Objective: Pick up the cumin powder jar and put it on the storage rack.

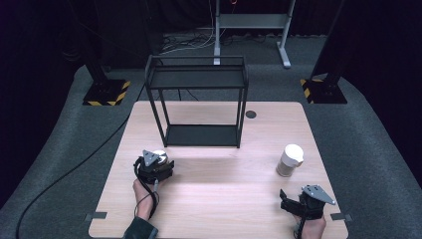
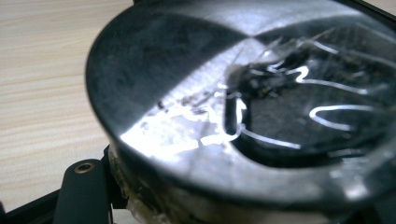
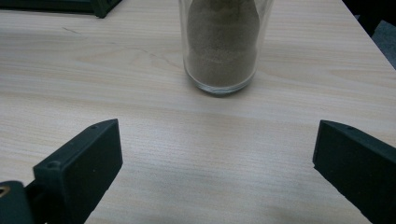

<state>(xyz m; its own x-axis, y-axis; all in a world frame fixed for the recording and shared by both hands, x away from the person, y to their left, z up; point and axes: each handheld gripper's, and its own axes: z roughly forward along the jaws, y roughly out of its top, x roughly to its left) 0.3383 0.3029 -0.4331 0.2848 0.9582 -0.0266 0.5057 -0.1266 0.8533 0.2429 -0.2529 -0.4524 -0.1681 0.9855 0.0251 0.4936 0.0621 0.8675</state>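
Observation:
A round metal can (image 2: 196, 93) with a shiny pull-tab lid sits very close between the jaws of my left gripper (image 1: 158, 159), which is shut on it. One black finger (image 2: 83, 191) presses against the can's side. In the high view the can (image 1: 160, 154) stands at the table's left, in front of the rack. My right gripper (image 3: 217, 140) is open with nothing between its jaws. Ahead of it stands a clear cup (image 3: 219, 46) holding brown material. In the high view that cup (image 1: 290, 160) has a white lid, and the right gripper (image 1: 297, 195) hovers just short of it.
A black metal two-tier rack (image 1: 199, 99) stands at the back middle of the wooden table (image 1: 219, 199). A small round cable hole (image 1: 251, 114) lies to the rack's right. Grey carpet surrounds the table, and a black cable (image 1: 69, 172) runs across it on the left.

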